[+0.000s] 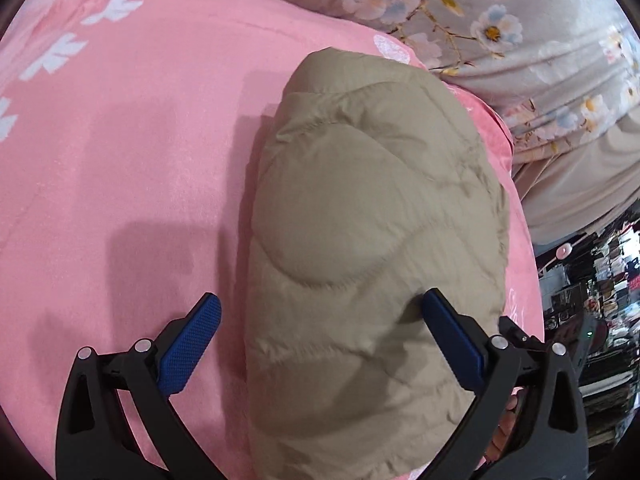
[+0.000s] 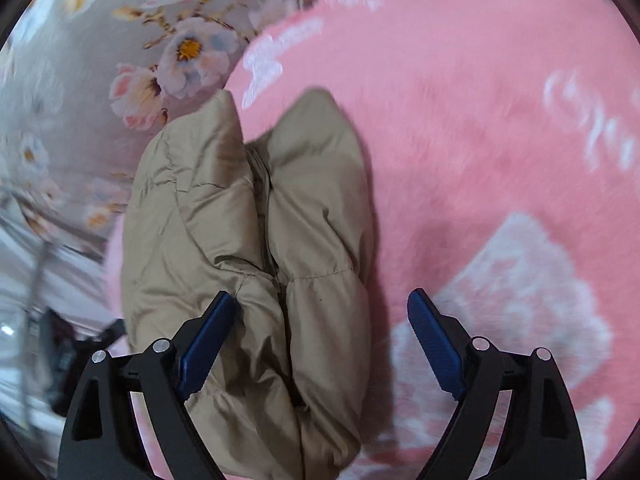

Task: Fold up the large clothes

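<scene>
Left wrist view first: the pink blanket (image 1: 120,160) fills nearly everything, spread over what looks like a bed, and the jacket (image 1: 372,220), a tan quilted bundle, lies on it toward the right edge, already folded into a compact stack. Beyond it, far right, a grey floral cover (image 1: 540,40), and past the bed's edge a dark, cluttered bit of room, too blurred to name.

Now the step, as I judge it: letting go and squaring the bundle. The left hand-held gripper (image 1: 320,312) is spread wide, its right pad touching the jacket's top, its left pad over bare blanket, nothing pinched. From the right wrist view the right hand-held gripper (image 2: 320,312) is spread too, straddling the near end where two puffy layers meet at a seam; its left pad just touches the fabric.

To do this well, press down flat on that springy fill before lifting clear, otherwise the layers could puff open. Keep pads off the blanket's pile.
</scene>
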